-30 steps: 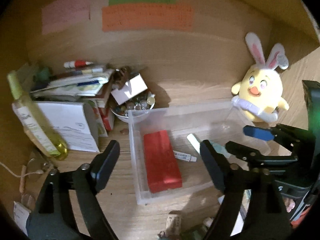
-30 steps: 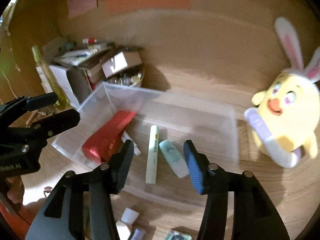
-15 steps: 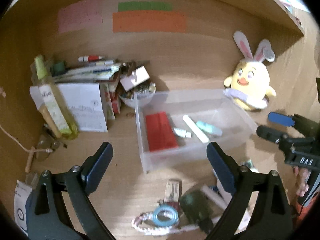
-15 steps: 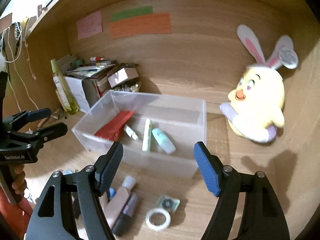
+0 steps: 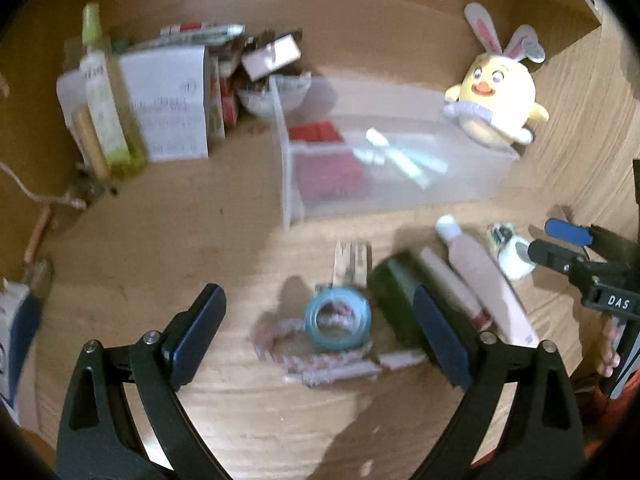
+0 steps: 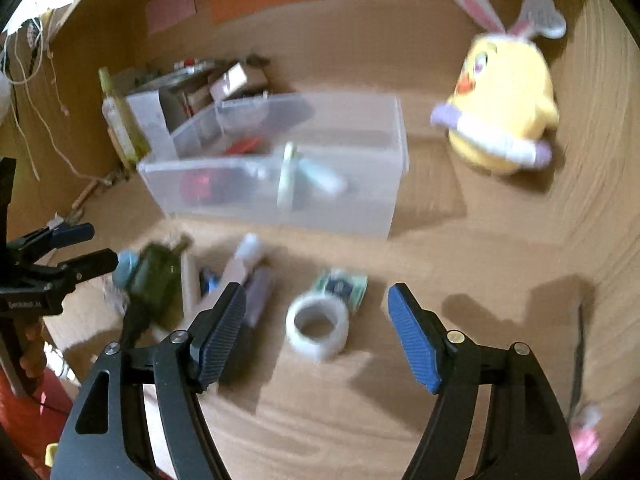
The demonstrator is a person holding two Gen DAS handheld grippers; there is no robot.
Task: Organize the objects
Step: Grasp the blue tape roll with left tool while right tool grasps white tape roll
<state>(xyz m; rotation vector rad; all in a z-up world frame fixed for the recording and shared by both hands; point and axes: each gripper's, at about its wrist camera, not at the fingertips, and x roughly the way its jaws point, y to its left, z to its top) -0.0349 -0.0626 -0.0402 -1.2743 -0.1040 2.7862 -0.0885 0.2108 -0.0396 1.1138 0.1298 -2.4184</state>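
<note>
My left gripper (image 5: 316,332) is open just above the desk, and a blue tape roll (image 5: 336,322) lying on a pink cord shows between its fingers, untouched. A dark green bottle (image 5: 396,292) and a pink tube (image 5: 480,272) lie beside its right finger. My right gripper (image 6: 318,332) is open over a white tape roll (image 6: 318,326), clear of it, with a green packet (image 6: 340,286) just behind. Further back stands the clear bin (image 5: 280,140) (image 6: 272,204), holding a red box (image 5: 320,160) and some tubes. Each gripper shows at the edge of the other's view (image 5: 546,237) (image 6: 94,246).
A yellow plush chick with rabbit ears (image 5: 496,100) (image 6: 504,120) stands right of the bin. Boxes, papers, a bowl and a tall yellow-green bottle (image 5: 104,96) crowd the back left corner. Wooden walls close in behind and on the right. Both views are motion-blurred.
Both grippers have pulled back from over the bin and sunk toward the desk, bringing the loose items in front of it into view. The right jaws stand wider than a second ago.
</note>
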